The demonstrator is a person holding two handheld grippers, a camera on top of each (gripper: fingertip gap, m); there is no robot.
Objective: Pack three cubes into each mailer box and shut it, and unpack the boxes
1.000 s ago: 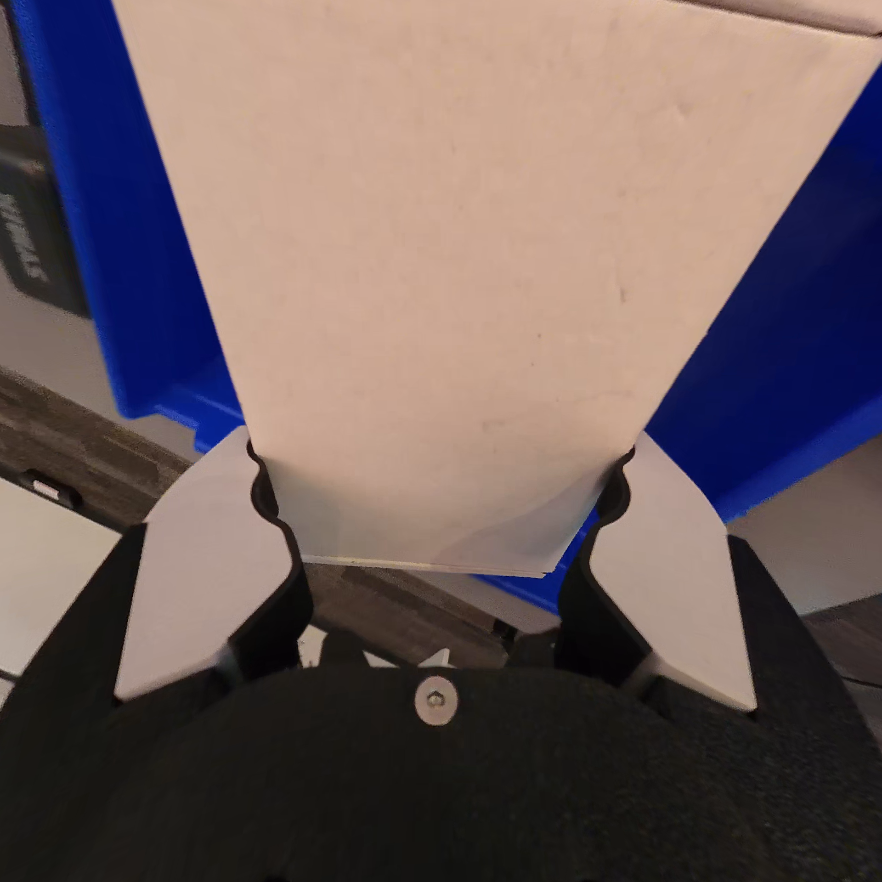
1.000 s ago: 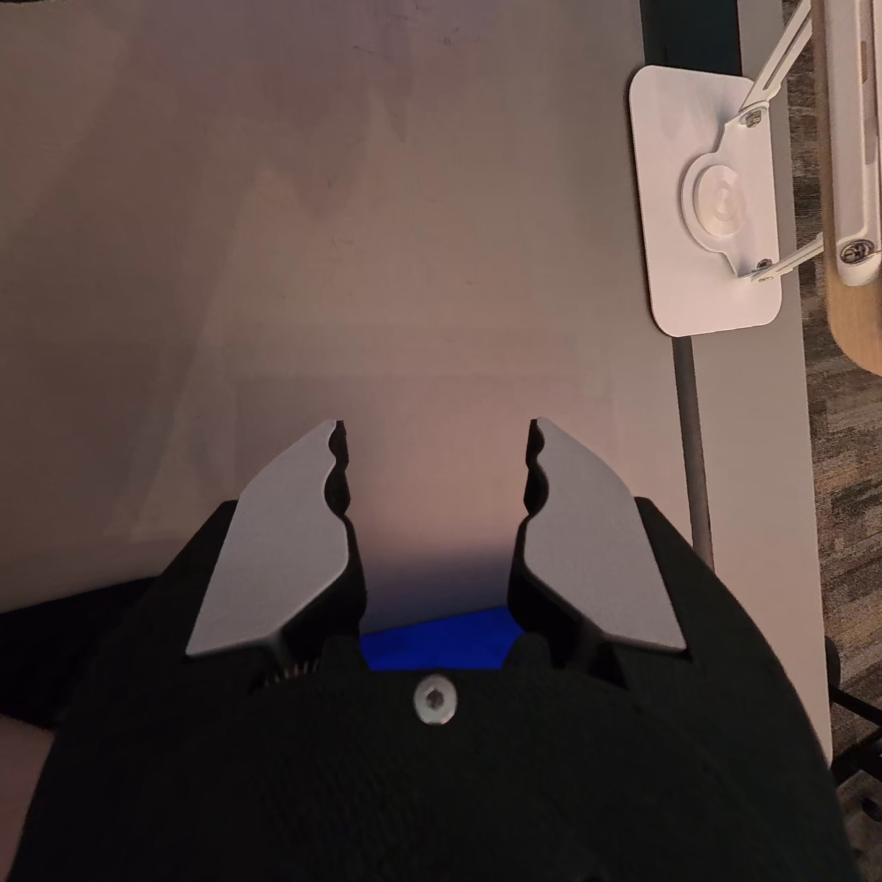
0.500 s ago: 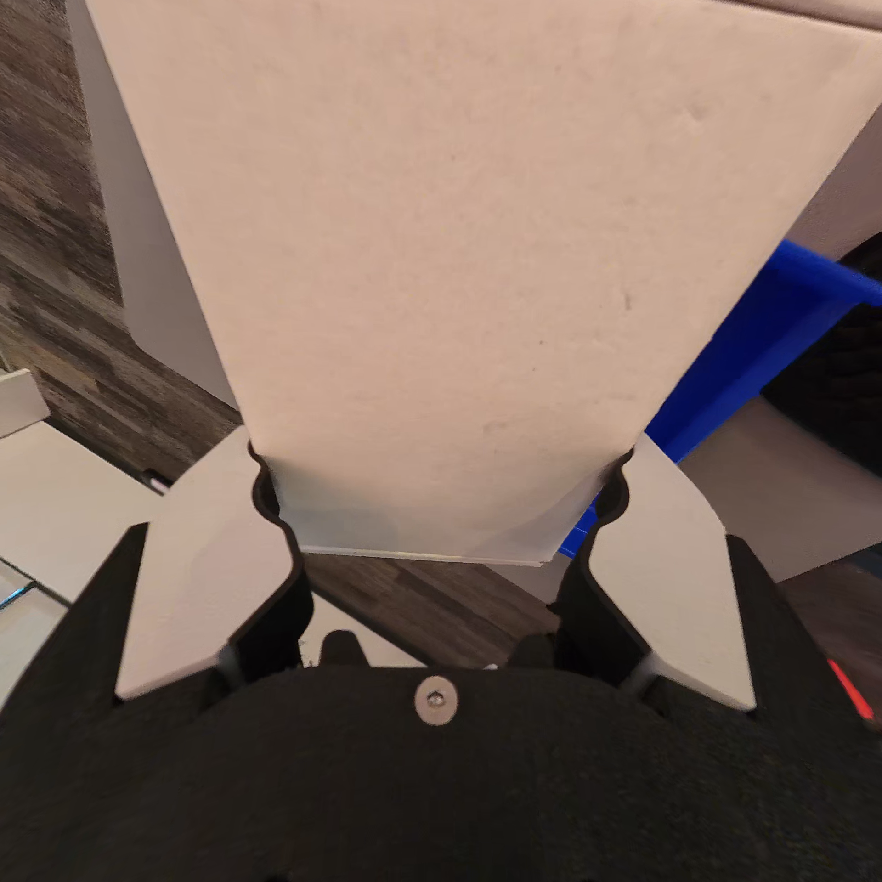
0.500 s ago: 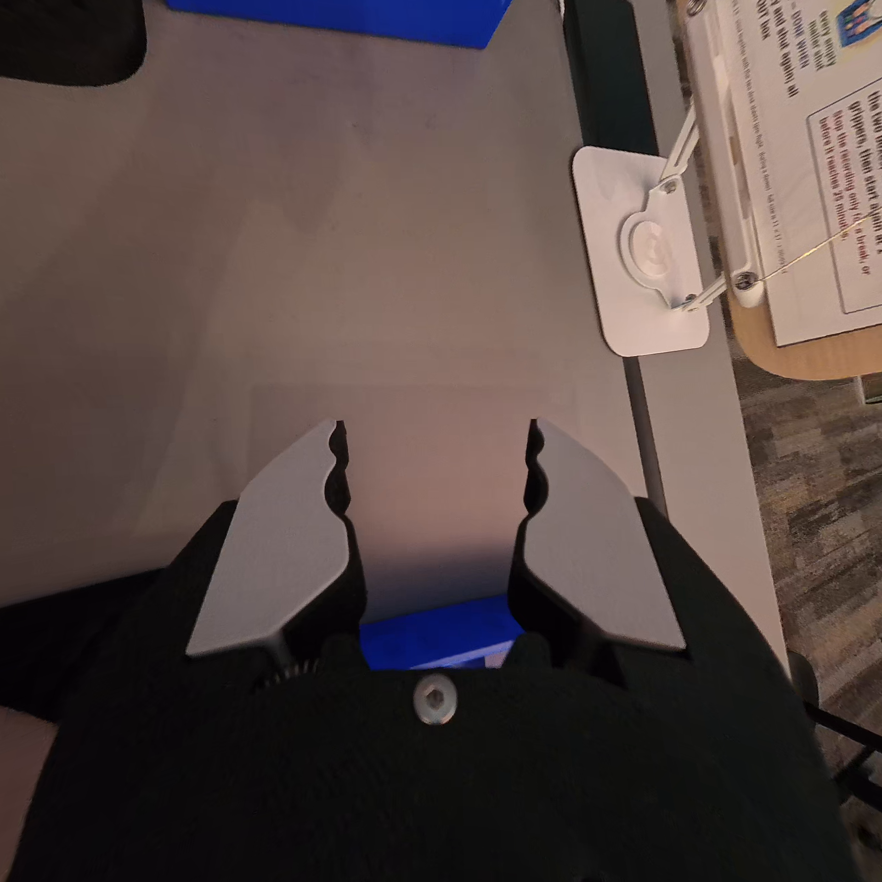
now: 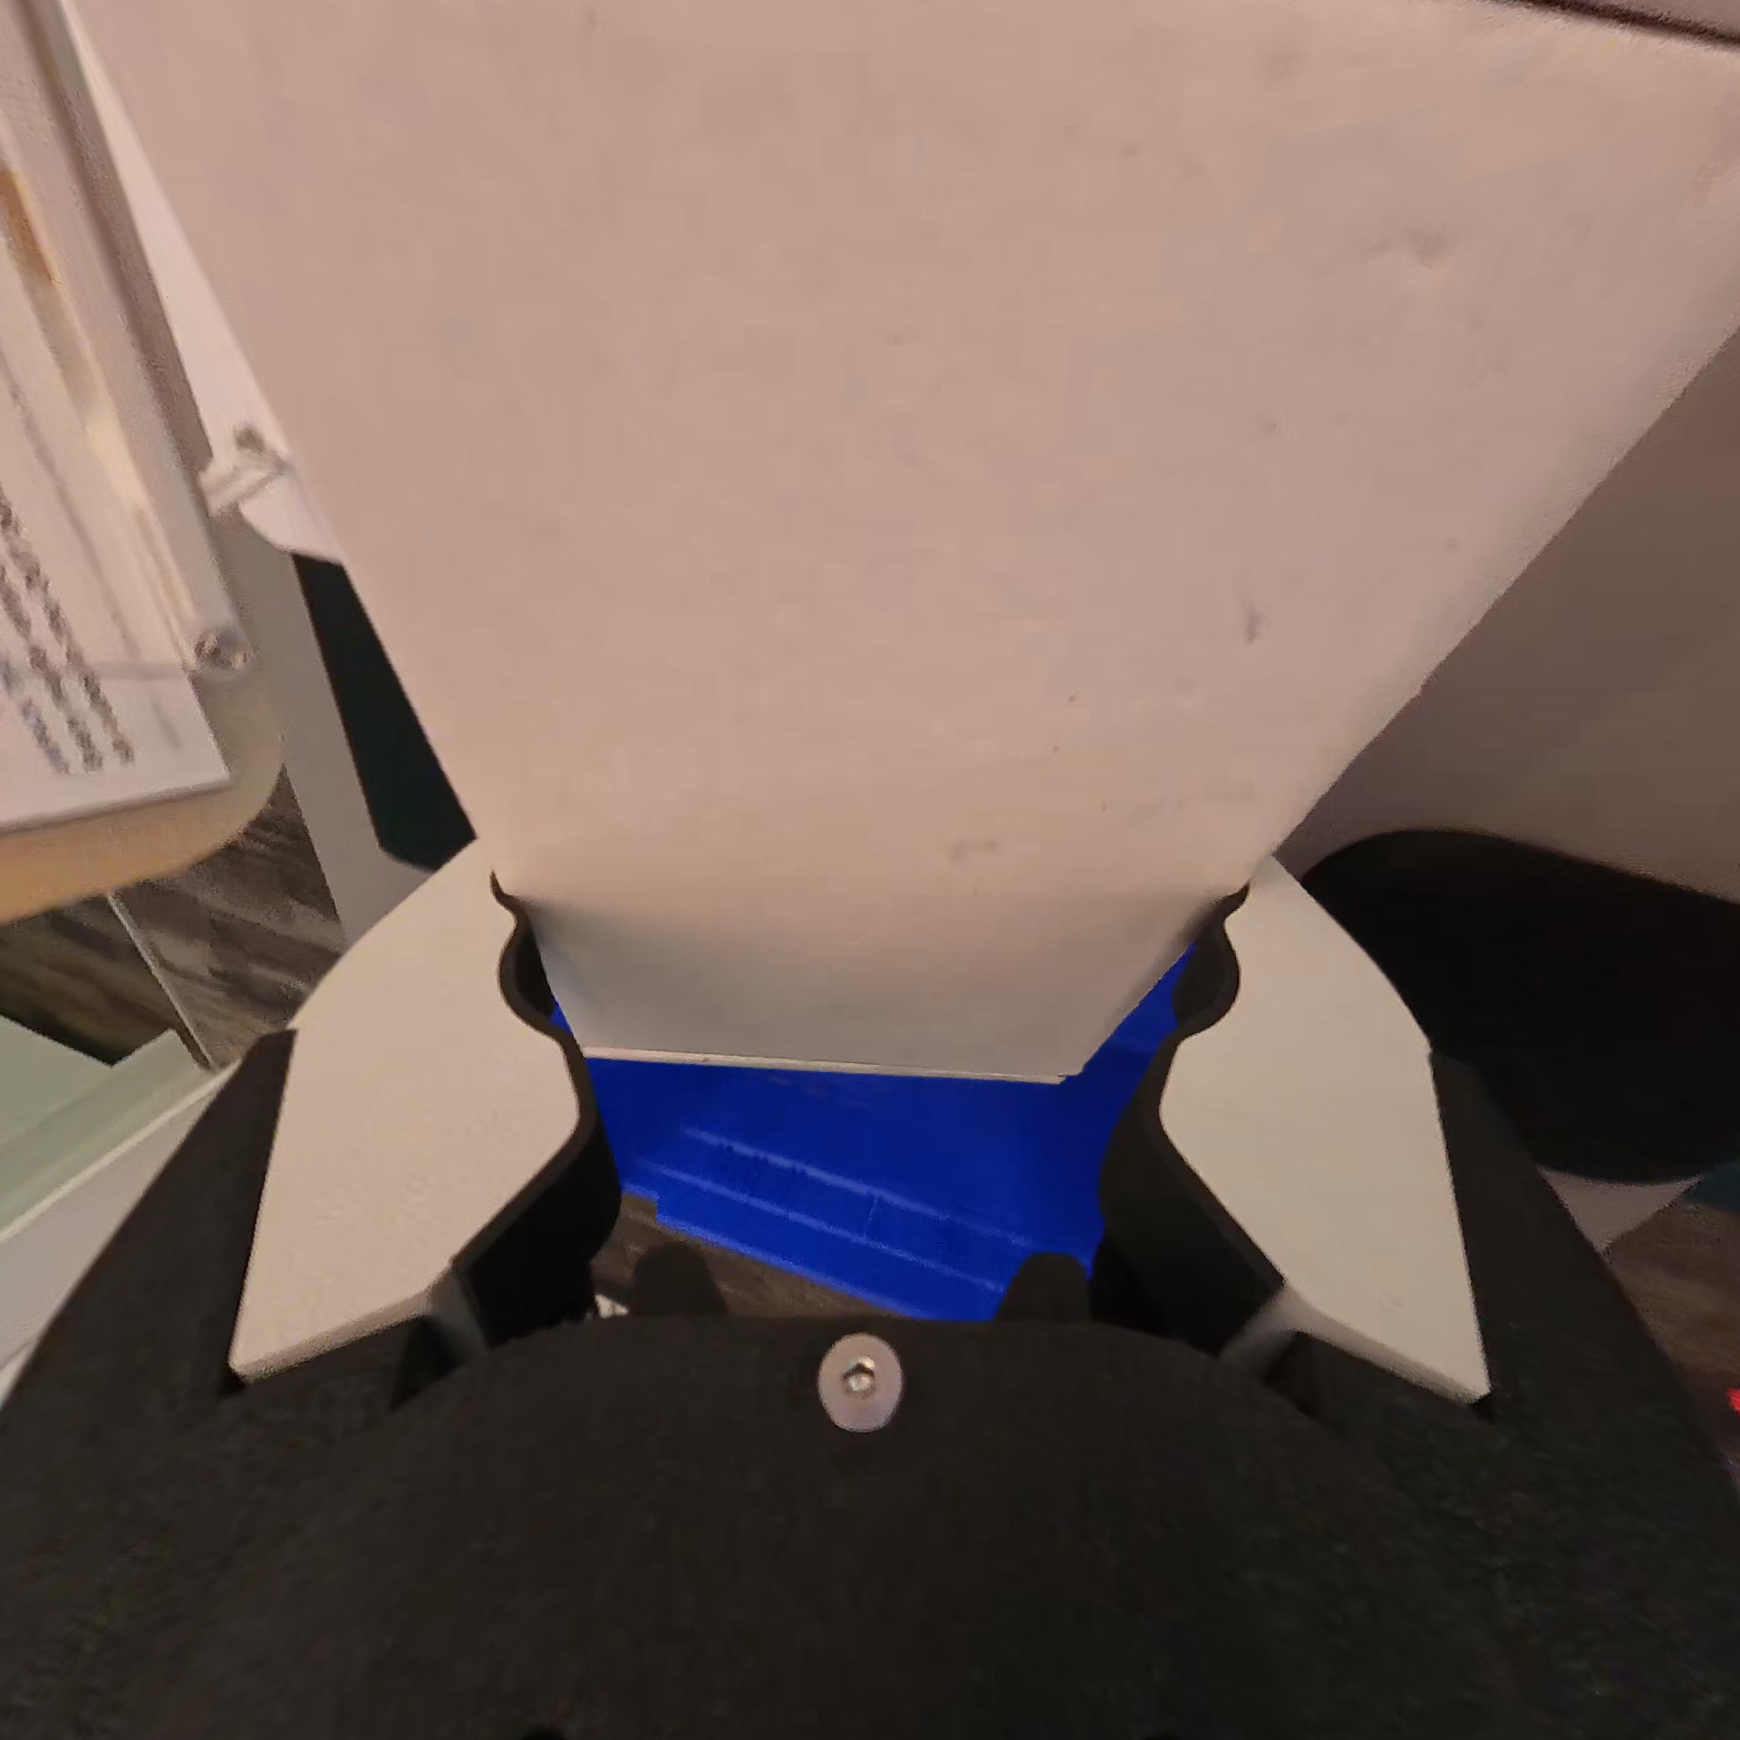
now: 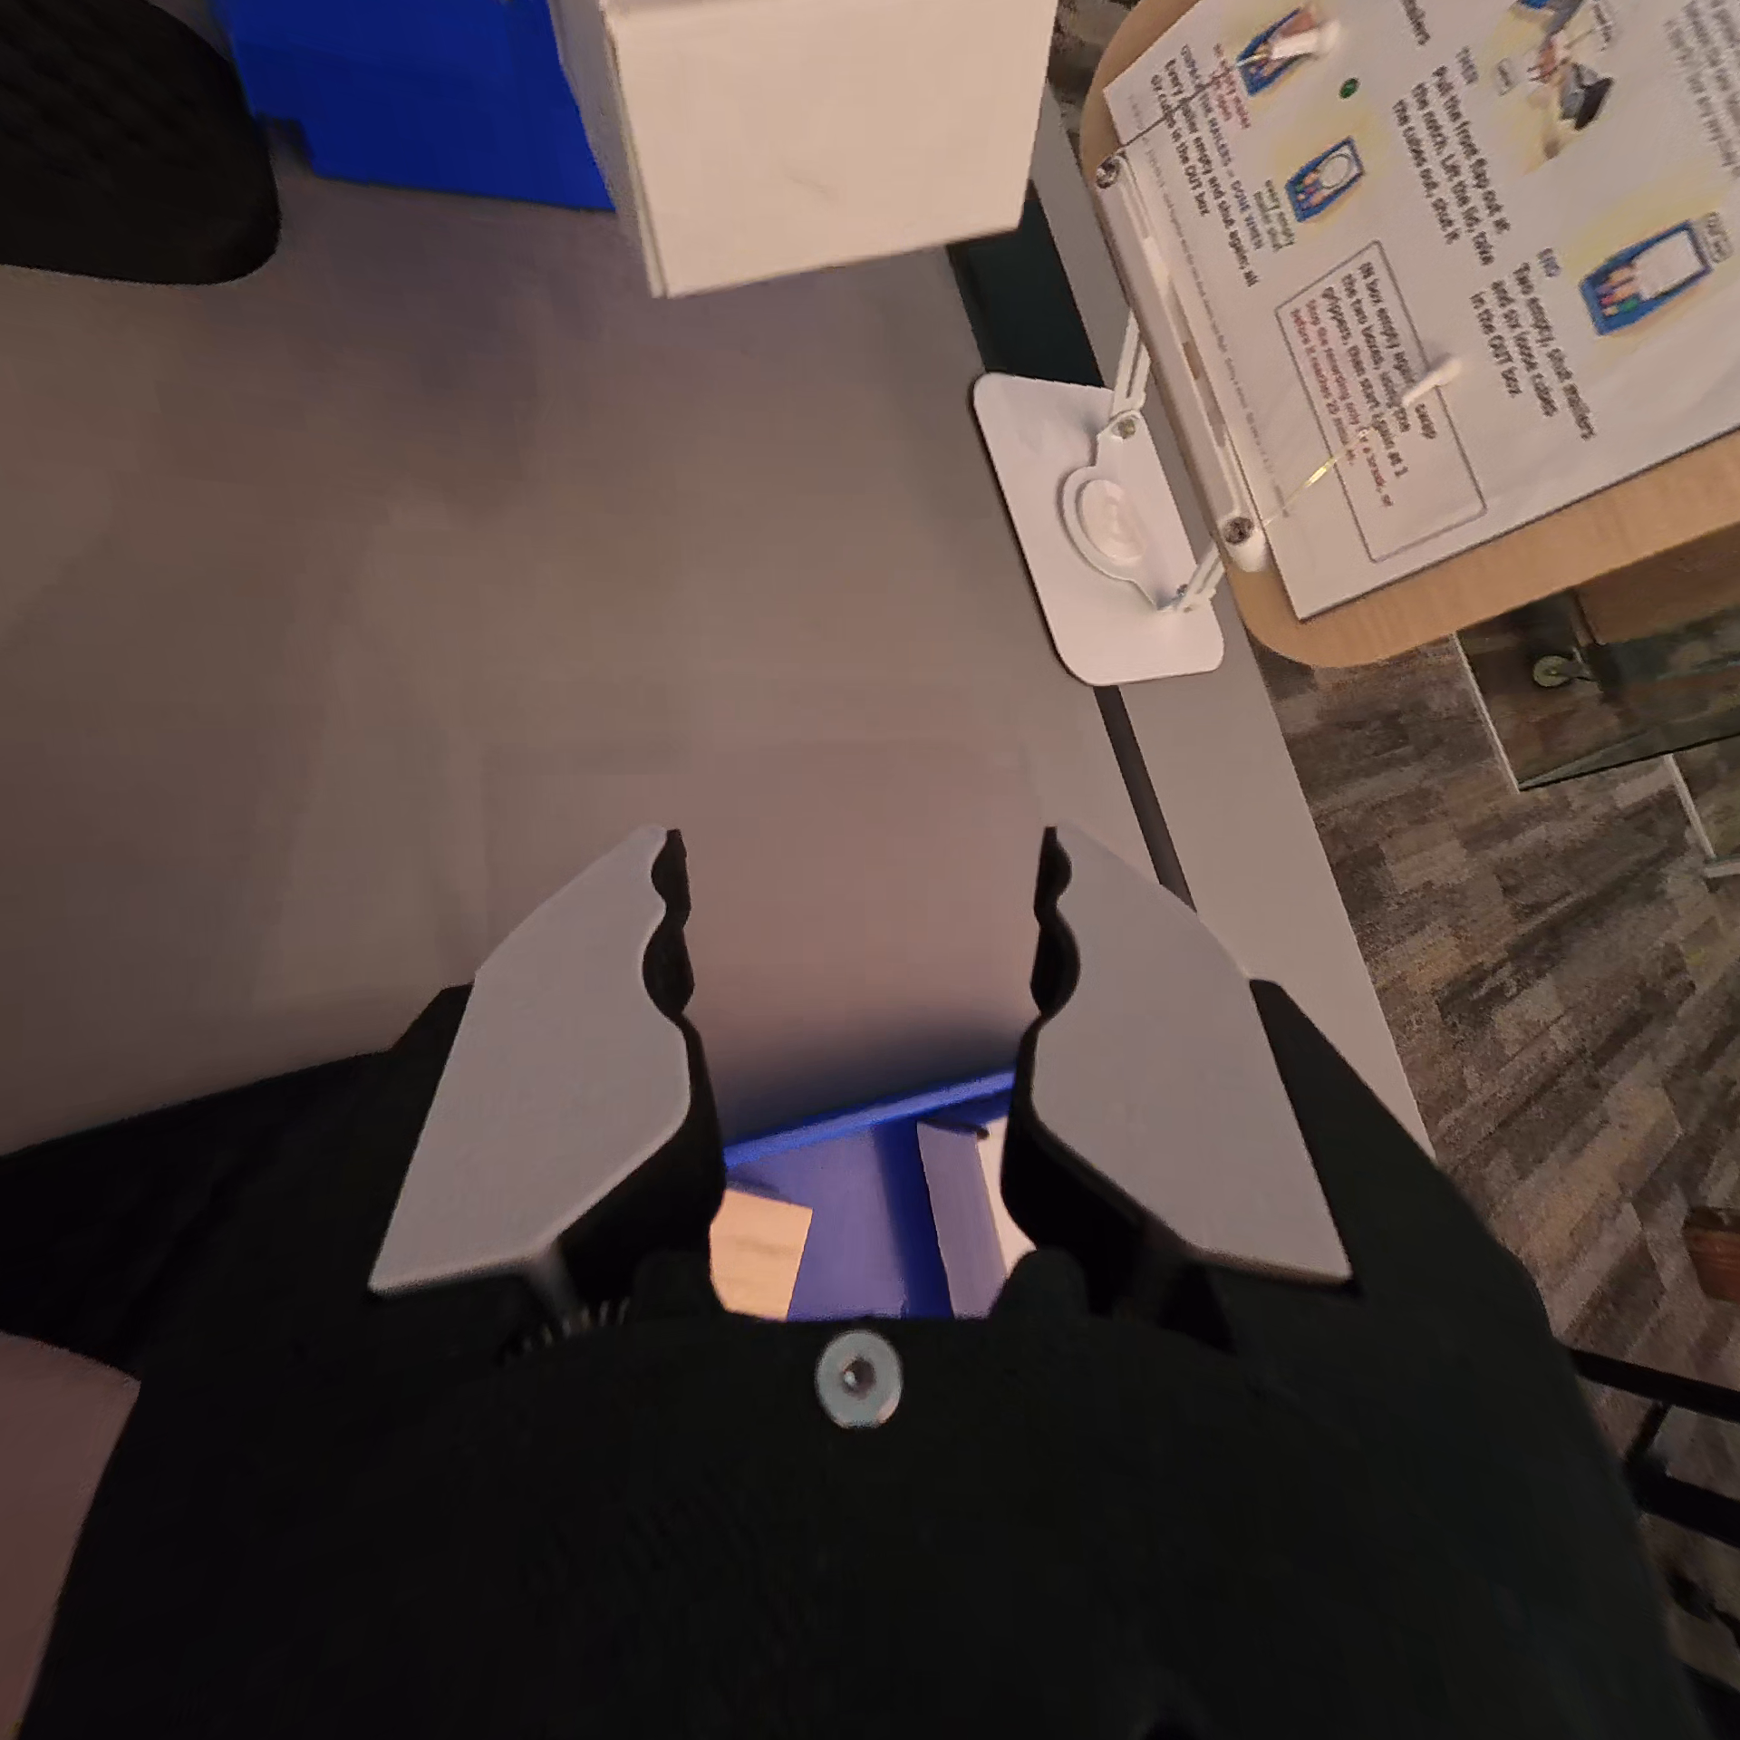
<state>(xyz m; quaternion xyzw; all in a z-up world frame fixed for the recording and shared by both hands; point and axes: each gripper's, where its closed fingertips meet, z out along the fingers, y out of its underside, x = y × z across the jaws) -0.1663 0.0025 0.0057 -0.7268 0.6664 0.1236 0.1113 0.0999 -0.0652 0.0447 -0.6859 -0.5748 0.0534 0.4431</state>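
Mailer box (image 5: 904, 490), white and closed, gripped between the left gripper (image 5: 866, 904) fingers above a blue bin (image 5: 847, 1196); right gripper (image 6: 857, 847) fingers parted, empty, over the grey worktop (image 6: 471, 612).

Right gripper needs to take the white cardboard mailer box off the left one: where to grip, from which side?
Judging from the right wrist view, grip the white cardboard mailer box across its free end, the edge hanging over the grey table, coming from below that edge. The left gripper clamps the opposite end, so that part is taken. The right gripper is open; whether its jaws span the box's width is uncertain.
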